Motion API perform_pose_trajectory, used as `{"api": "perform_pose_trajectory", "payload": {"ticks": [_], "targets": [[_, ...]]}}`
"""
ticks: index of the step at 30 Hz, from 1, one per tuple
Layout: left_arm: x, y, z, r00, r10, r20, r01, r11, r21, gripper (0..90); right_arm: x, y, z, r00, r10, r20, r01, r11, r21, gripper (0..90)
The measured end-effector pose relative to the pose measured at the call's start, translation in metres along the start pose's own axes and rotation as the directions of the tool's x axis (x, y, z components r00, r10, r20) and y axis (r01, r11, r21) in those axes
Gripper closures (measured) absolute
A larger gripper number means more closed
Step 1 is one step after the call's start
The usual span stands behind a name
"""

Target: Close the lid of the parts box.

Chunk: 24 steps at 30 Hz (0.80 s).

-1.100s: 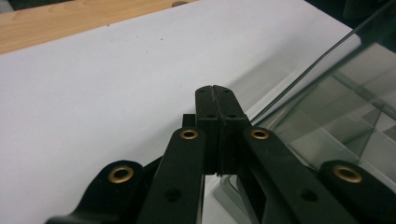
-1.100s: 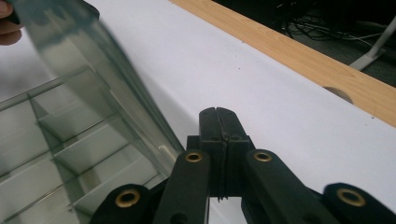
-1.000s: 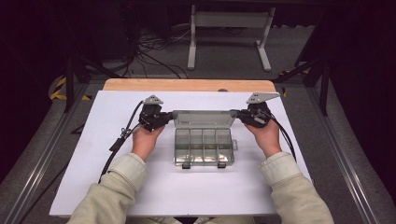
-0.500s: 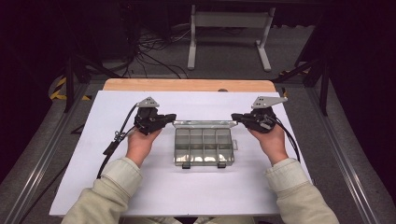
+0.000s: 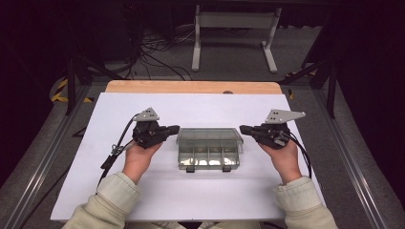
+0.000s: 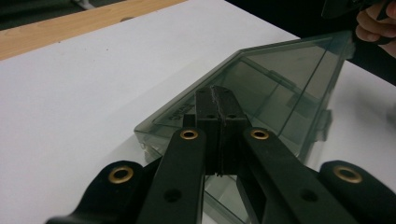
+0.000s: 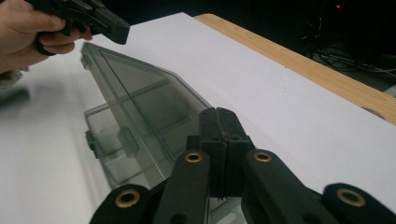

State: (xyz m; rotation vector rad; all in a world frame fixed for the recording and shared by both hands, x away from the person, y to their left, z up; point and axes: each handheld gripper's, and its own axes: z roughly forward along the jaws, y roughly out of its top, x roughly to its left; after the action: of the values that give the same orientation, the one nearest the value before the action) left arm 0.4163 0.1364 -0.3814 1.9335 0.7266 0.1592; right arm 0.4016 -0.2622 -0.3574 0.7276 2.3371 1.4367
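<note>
A smoky clear compartment box (image 5: 208, 157) sits mid-table on the white board, two latches on its near side. Its lid (image 5: 208, 135) stands tilted up over the base, as the gripper views show (image 6: 285, 74) (image 7: 140, 88). My left gripper (image 5: 175, 129) is shut, with nothing between its jaws, and its tip sits at the lid's left end (image 6: 219, 100). My right gripper (image 5: 242, 129) is also shut and empty, with its tip at the lid's right end (image 7: 219, 122). Whether the tips press on the lid I cannot tell. Each gripper view shows the other hand's gripper at the lid's far corner.
The white board (image 5: 200, 107) has bare room all around the box. A wooden strip (image 5: 191, 87) runs along its far edge. Beyond lie floor cables (image 5: 157, 52) and a grey metal stand (image 5: 234, 28). Metal rails flank the table on both sides.
Both grippers have come toward the person, still shut. The lid's free edge has come with them and now leans over the base.
</note>
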Motion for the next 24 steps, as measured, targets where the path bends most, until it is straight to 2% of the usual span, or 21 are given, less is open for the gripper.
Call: {"api": "perform_pose_trajectory", "payload": {"ticks": [2,4,8,9,14,16,17,20,24], "targets": [[-0.004,-0.004,-0.004,1.0,0.003,-0.01,-0.003,0.9999,-0.011,89.9,0.005,-0.001,-0.002,1.0,-0.002,-0.008,0.002,1.0,-0.002,90.0],[-0.006,-0.005,-0.004,0.9999,0.01,-0.003,-0.01,0.9999,0.008,89.9,0.009,-0.001,-0.005,0.9999,-0.008,-0.012,0.008,1.0,-0.003,90.0],[-0.011,-0.003,-0.007,0.9999,0.013,0.002,-0.013,0.9998,0.012,89.9,0.013,-0.001,-0.007,0.9998,-0.012,-0.016,0.012,1.0,0.005,90.0],[-0.012,-0.003,-0.008,0.9997,0.025,0.007,-0.025,0.9996,0.016,89.9,0.014,-0.002,-0.007,0.9998,-0.014,-0.018,0.014,1.0,0.008,90.0],[-0.016,-0.001,-0.008,0.9997,0.021,0.016,-0.022,0.9987,0.047,89.9,0.017,-0.001,-0.007,0.9995,-0.02,-0.024,0.021,0.999,0.033,90.0],[-0.02,0.002,-0.006,0.9988,0.046,0.016,-0.047,0.9946,0.092,89.9,0.018,-0.002,-0.005,0.9994,-0.021,-0.029,0.022,0.998,0.061,90.0],[-0.02,0.002,-0.006,0.9988,0.046,0.016,-0.047,0.9946,0.092,89.9,0.018,-0.002,-0.005,0.9994,-0.021,-0.029,0.022,0.998,0.061,90.0],[-0.027,0.004,-0.002,0.9964,0.08,0.029,-0.083,0.9854,0.149,89.9,0.021,-0.001,0.0,0.9989,-0.018,-0.043,0.023,0.993,0.118,90.0],[-0.031,0.005,0.002,0.9949,0.086,0.052,-0.095,0.9764,0.194,89.9,0.025,0.001,0.004,0.9981,-0.03,-0.053,0.039,0.983,0.18,90.0]]}}
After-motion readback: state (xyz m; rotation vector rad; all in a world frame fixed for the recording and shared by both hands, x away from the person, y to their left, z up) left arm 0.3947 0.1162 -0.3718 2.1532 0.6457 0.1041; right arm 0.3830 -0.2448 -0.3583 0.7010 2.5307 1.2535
